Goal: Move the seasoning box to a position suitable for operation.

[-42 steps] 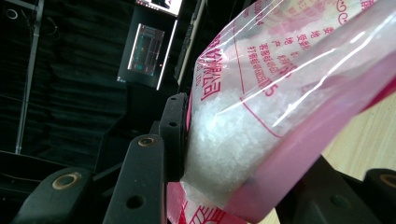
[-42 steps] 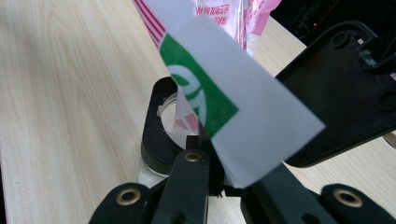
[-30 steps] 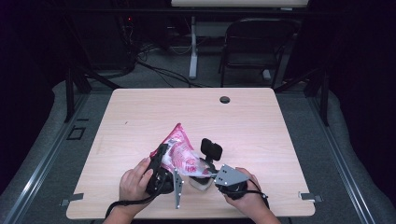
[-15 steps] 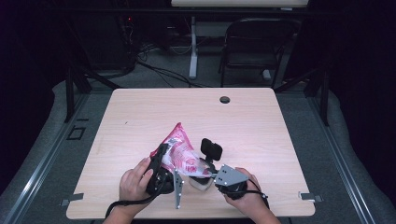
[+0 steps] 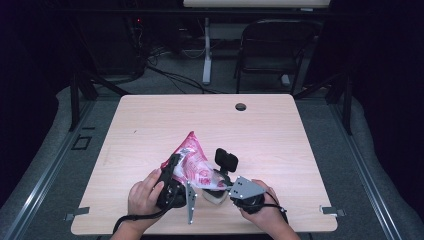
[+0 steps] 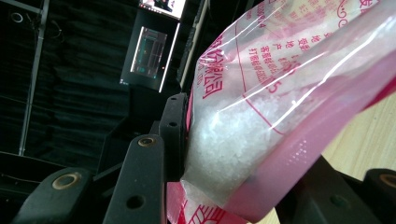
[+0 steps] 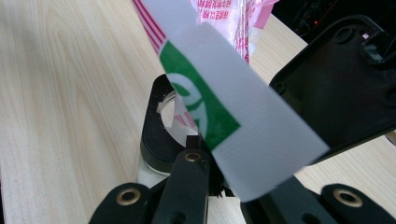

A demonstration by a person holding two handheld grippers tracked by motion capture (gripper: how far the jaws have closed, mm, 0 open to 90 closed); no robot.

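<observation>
Right gripper view: right gripper [image 7: 205, 186] clamps paper cup [image 7: 243, 140]; left gripper [image 6: 224, 186] grips sugar bag [image 6: 261, 116], granules visible.

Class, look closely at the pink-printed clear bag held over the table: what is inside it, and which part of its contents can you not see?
Inside the bag lie white grains, heaped against the left tongs that clamp it. Printed pink film and the jaws hide the bottom, so how far the grains reach is unclear.

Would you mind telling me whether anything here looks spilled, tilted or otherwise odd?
Nothing looks spilled. The bag of white granules is tipped in the left claw over the cup that the right claw grips; a few white specks lie on the black ring beneath it.
</observation>
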